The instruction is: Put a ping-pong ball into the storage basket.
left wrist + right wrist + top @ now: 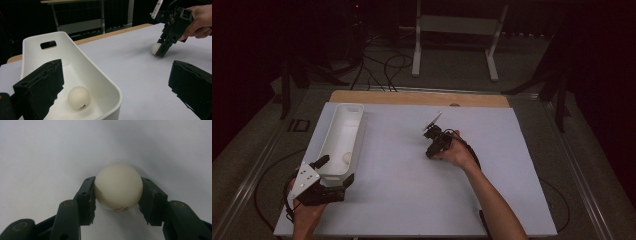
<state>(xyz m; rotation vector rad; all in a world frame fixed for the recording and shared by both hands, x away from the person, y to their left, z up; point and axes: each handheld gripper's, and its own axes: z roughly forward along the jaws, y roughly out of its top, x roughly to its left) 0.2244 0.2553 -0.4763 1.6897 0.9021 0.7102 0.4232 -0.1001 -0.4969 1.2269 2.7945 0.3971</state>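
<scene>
Ball [118,187] is clamped across its middle by the right gripper [117,195], on the table [412,165] well right of the bin [328,142]. It is judged light, smooth, thin-shelled: easily squirted out or dented, so a gentle, centred pinch is advised. Left gripper [117,82] is held open around the bin's near rim; a second ball [78,97] lies inside.

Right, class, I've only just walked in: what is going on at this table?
A person works with a tool in each hand. The right tool is shut on a white ball lying on the white table. The left tool straddles the near wall of a white bin, jaws wide; another ball lies inside.
</scene>
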